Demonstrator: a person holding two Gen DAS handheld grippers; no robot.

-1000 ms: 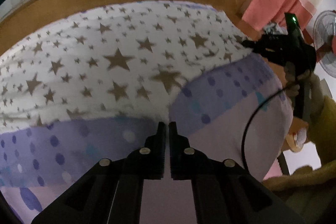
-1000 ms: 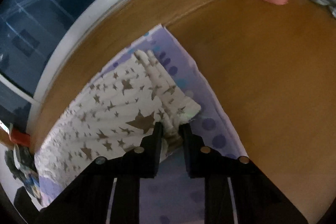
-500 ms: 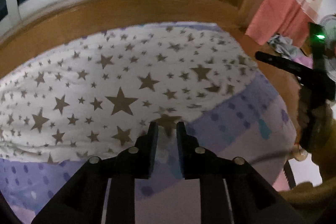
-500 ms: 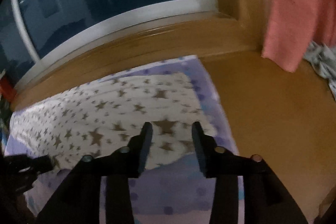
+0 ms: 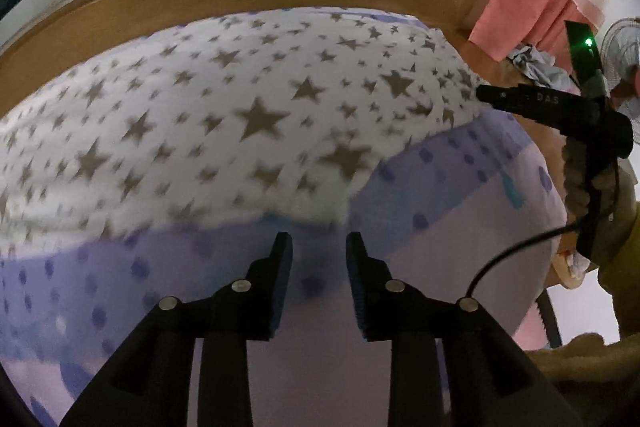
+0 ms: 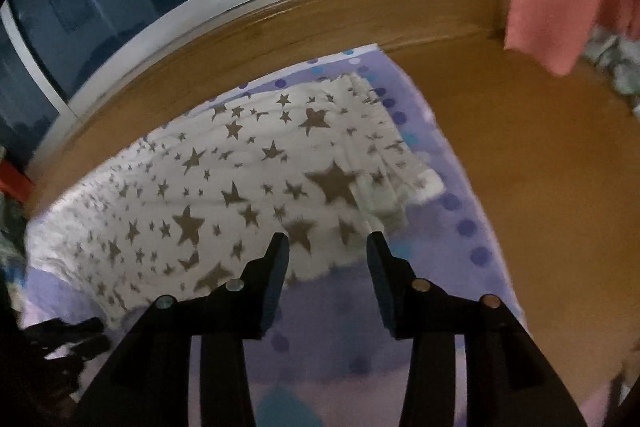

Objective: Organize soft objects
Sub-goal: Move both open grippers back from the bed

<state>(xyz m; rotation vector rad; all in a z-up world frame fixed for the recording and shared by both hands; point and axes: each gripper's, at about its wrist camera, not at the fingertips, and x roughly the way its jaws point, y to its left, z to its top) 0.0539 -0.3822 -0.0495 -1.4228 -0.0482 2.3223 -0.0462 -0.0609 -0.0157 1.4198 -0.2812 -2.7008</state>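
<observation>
Both grippers had let go within the last second. The left gripper [image 5: 319,243] and the right gripper [image 6: 327,243], each pinched on fabric a second before, now hovered with fingers spread and nothing between them. The white star-printed folded blanket [image 5: 224,131] lay flat on the lilac dotted sheet [image 5: 460,195], its layered corner [image 6: 392,187] resting near the wooden platform [image 6: 540,167]. That release suggested this fold was finished and the blanket placed, with smoothing or the next item likely ahead.
</observation>
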